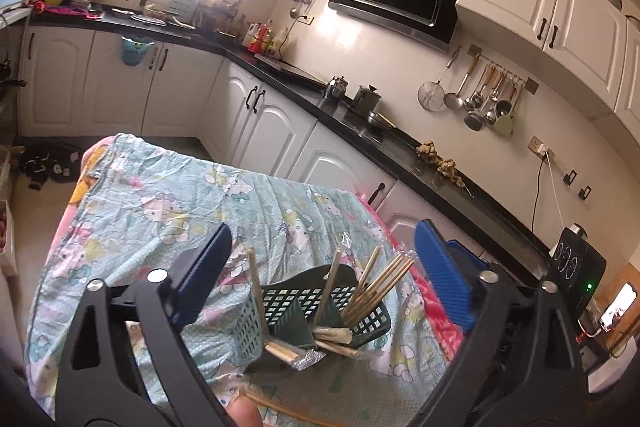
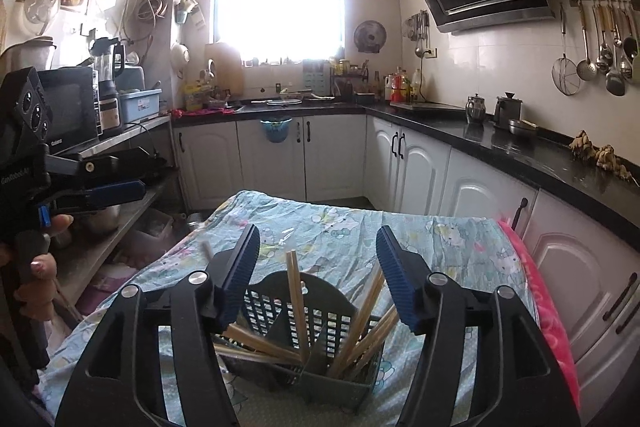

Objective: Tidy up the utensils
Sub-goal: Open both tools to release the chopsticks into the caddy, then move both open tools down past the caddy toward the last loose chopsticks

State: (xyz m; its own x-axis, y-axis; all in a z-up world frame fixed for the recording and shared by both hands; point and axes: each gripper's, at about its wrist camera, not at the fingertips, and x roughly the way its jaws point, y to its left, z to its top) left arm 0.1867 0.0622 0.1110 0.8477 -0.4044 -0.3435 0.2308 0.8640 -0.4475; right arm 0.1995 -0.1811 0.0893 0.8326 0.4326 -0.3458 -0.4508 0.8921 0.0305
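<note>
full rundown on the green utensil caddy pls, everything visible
The dark green plastic utensil caddy is a lattice-walled basket with a raised arched back panel and a solid inner divider splitting it into compartments. It stands upright on the cartoon-print light blue tablecloth. Wooden chopsticks lean in it at mixed angles, some tips over the rim, spread across both compartments. In the left wrist view some chopsticks look to be in clear wrappers. Neither hand-held gripper touches it.
</note>
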